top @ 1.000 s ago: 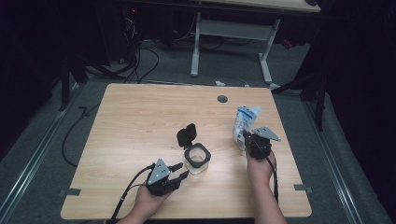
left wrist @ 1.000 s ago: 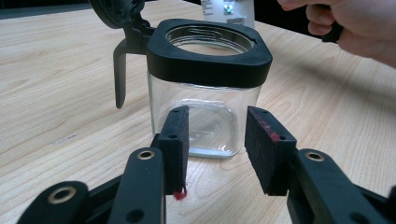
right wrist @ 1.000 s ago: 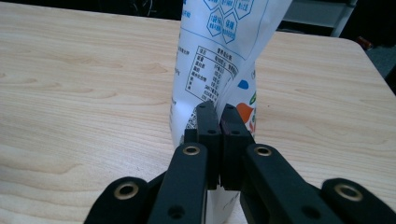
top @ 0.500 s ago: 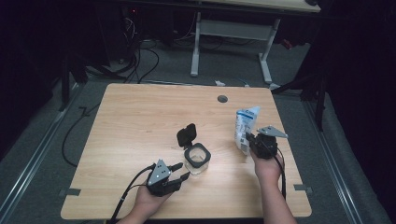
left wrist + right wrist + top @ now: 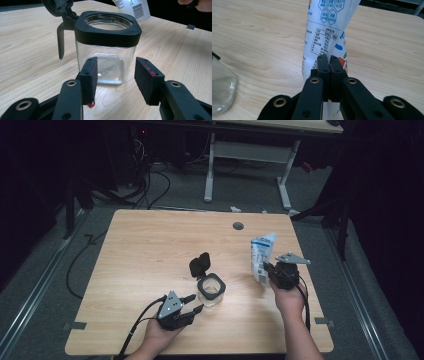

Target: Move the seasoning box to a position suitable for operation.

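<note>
On the counter (image 5: 150, 250), the left tongs (image 5: 116, 75) – jaws just widened, nothing between – face the glass jar (image 5: 211, 290); the right tongs (image 5: 328, 65) pinch a white pouch (image 5: 327, 30).

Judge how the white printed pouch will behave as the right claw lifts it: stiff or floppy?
Probably floppy: the pouch creases where the right claw pinches it. Likely light, since it's held by a thin fold. It may sag or swing.

Count on the counter (image 5: 150, 250): 1 glass jar (image 5: 210, 291) with a black collar and 1 flip lid (image 5: 199, 265) hinged open, 1 white printed pouch (image 5: 261, 256), 2 grippers – left gripper (image 5: 192, 303), right gripper (image 5: 266, 269). 1 round grommet hole (image 5: 238, 226).
</note>
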`<state>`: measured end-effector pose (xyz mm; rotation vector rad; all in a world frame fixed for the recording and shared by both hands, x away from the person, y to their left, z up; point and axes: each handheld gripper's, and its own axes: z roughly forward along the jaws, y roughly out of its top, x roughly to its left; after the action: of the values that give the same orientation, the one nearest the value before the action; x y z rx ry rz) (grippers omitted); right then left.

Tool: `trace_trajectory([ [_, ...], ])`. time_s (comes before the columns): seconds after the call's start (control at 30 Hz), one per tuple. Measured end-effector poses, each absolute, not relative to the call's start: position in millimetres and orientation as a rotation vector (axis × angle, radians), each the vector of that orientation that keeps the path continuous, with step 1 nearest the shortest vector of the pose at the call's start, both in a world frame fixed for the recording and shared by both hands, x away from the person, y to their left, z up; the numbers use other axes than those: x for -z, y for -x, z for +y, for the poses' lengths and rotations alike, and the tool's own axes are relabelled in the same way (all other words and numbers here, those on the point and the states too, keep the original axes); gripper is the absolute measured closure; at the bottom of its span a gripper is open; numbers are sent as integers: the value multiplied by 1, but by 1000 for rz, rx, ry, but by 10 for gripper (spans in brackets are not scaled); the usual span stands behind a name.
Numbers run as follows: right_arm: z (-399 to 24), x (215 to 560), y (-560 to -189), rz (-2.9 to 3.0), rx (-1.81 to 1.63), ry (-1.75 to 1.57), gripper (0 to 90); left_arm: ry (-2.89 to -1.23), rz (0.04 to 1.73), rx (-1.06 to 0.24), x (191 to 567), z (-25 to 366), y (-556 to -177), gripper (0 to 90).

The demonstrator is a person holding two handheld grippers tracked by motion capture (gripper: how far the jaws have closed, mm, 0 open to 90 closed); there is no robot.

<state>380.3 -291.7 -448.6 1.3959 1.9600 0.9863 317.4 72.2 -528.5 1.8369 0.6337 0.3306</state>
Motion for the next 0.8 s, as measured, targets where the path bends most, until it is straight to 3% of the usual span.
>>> trace_trajectory([
  [0.8,-285,438,-336,2131,-942,-1338,895,-1836,630,-330,529,71,-317,533],
])
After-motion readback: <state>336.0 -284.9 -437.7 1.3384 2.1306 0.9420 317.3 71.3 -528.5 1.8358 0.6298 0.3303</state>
